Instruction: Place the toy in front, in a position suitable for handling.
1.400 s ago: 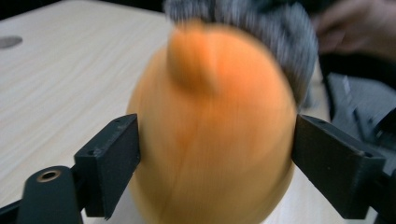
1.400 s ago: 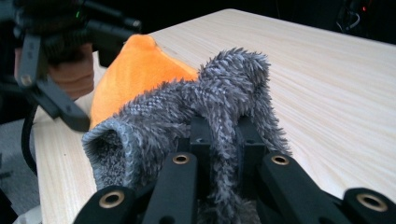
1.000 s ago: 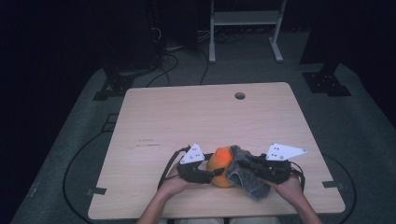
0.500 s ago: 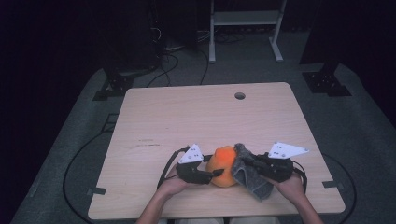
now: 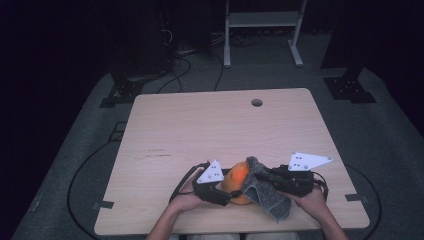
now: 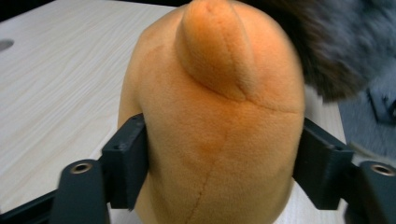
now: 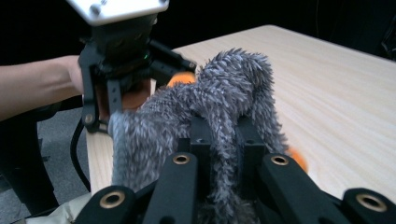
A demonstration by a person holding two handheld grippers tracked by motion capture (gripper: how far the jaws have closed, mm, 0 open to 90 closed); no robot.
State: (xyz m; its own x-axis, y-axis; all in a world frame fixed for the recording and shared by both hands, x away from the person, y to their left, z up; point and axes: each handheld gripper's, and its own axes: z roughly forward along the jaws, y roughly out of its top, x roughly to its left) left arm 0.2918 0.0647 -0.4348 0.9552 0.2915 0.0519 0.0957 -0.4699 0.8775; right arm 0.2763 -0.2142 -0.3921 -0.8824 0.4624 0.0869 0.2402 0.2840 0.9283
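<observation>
An orange plush toy (image 5: 238, 176) rests near the front edge of the wooden table (image 5: 210, 125). My left gripper (image 5: 226, 193) is shut on the toy (image 6: 215, 116), one jaw pressed into each side. A grey fuzzy cloth (image 5: 266, 194) drapes over the toy's right side. My right gripper (image 5: 260, 179) is shut on this cloth (image 7: 219, 107), which bunches up between its jaws. In the right gripper view the left gripper (image 7: 122, 95) stands just beyond the cloth, with a bit of orange plush (image 7: 181, 78) behind it.
A round cable hole (image 5: 257, 102) lies at the table's far side. Black cables (image 5: 184, 172) trail from the grippers over the front edge. A white metal stand (image 5: 260, 30) and dark equipment stand on the grey floor behind the table.
The right gripper has shifted the grey cloth slightly over the toy's right side. The left gripper holds the toy in the same place.
</observation>
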